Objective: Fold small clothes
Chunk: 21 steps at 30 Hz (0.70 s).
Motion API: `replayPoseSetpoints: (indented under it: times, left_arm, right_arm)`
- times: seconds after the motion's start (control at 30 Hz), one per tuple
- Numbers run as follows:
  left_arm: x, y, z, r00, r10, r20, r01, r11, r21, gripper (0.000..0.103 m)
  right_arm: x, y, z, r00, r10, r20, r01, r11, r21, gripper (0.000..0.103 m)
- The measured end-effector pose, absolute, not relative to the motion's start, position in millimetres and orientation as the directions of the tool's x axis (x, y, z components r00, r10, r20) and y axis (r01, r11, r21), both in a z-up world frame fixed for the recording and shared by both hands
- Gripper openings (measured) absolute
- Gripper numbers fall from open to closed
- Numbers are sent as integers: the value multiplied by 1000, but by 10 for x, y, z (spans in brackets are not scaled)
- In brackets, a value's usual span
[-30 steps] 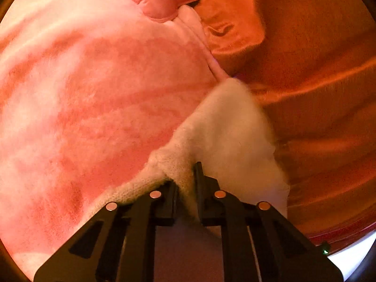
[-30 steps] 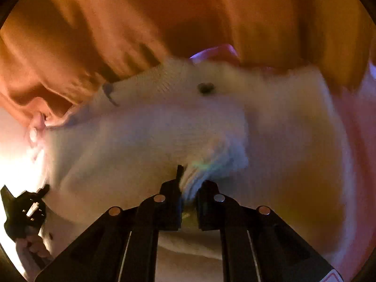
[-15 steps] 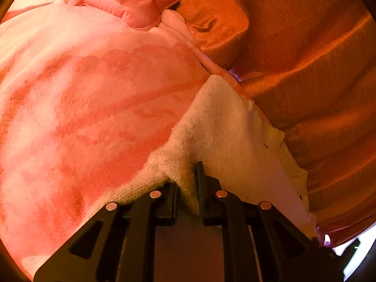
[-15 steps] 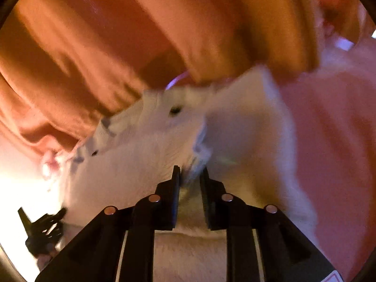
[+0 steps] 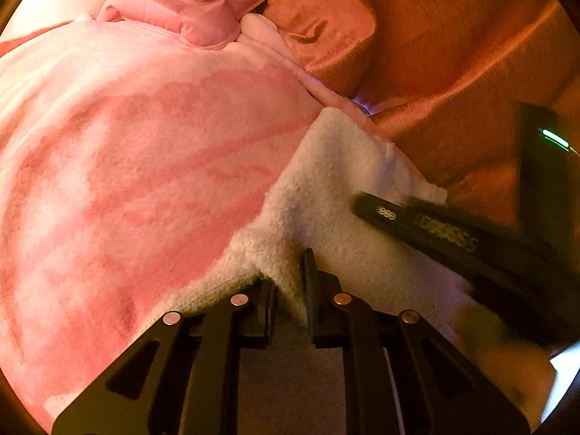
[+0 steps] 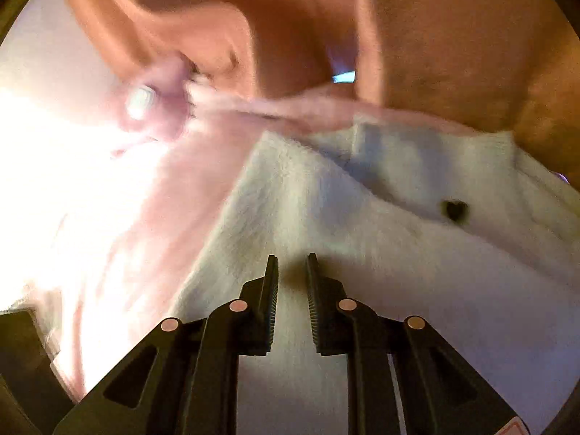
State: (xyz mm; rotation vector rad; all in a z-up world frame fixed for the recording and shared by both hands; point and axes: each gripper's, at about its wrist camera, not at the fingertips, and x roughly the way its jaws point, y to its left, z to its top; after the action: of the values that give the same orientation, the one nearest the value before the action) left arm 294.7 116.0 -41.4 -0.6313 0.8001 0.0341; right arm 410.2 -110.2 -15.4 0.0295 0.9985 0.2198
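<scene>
Our left tool (image 5: 290,290) is clamped on a raised ridge of the white knit garment (image 5: 344,181), the fabric bunched tight between its fingers. Our right tool (image 6: 291,272) has just been closing its jaws. They now stand a narrow gap apart with nothing caught between them, and the garment lies just beyond the tips. In the left wrist view the right tool reaches in from the right, low over the knit.

The garment lies on the pink patterned blanket (image 5: 145,166), partly doubled over itself. From the left tool's pinch it spreads up and to the right, its far corner pointing at the seam where pink meets the orange plush cover (image 5: 453,54) — we cannot tell its full long axis, since both ends run out of view. A small dark heart-shaped mark (image 6: 455,210) sits near its folded edge.

Further out, a pink padded bag with a white round cap (image 5: 195,3) rests at the blanket's far edge — well apart from the garment. The right wrist view is blurred, its left side washed out by glare.
</scene>
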Motion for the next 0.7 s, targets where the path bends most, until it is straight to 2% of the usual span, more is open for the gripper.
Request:
replayPoseSetpoints:
  times: [0.13,0.17,0.27,0.37,0.47,0.5,0.53,0.57,0.6,0.7]
  left_arm:
    - [2968,1151,-418,703,-202,-682,-251,827,-503,14]
    - [2970,1155,-423,702,-205,-683,-251,825,-506,14]
    - [2969,1160,-428,702,-208,-682,-248,825,-508,14]
    - [2967,1155,-432,702,-205,-682,-249,827,-504,14]
    - [2959,1119,-423,706,-192,-681,-244,838,-488,14]
    - [2957,1099,-418,708,-184,-682,-241,844,-478,15]
    - [2956,1084,-414,709,-179,-682,-239,849,-471,15]
    - [2951,1065,-409,710,-169,-684,-237,857,-458,15]
    - [2947,1052,-407,712,-162,-684,-236,862,-449,16]
    - [2932,1033,-409,718,-153,-679,-230,869,-439,17]
  right_arm:
    - [4165,-1469,29,599,169,-783,-41,983,181,9]
    - [4073,-1580,114,622,175,-763,-34,980,197,12]
    - [3470,-2061,338,675,195,-712,-52,975,218,13]
    - [2811,-2659,287,679,116,-725,-3,988,155,13]
    - [2305,-3325,39,623,-48,-781,147,987,56,13]
    - [2177,-3548,-9,619,-79,-782,190,981,50,8]
    - [1997,-3808,8,623,-72,-779,237,966,101,7]
    - [1877,-3969,41,610,-121,-783,314,944,98,16]
    - [1759,-4072,103,633,-115,-765,334,933,136,20]
    - [1602,-4152,196,705,-21,-709,290,921,261,20]
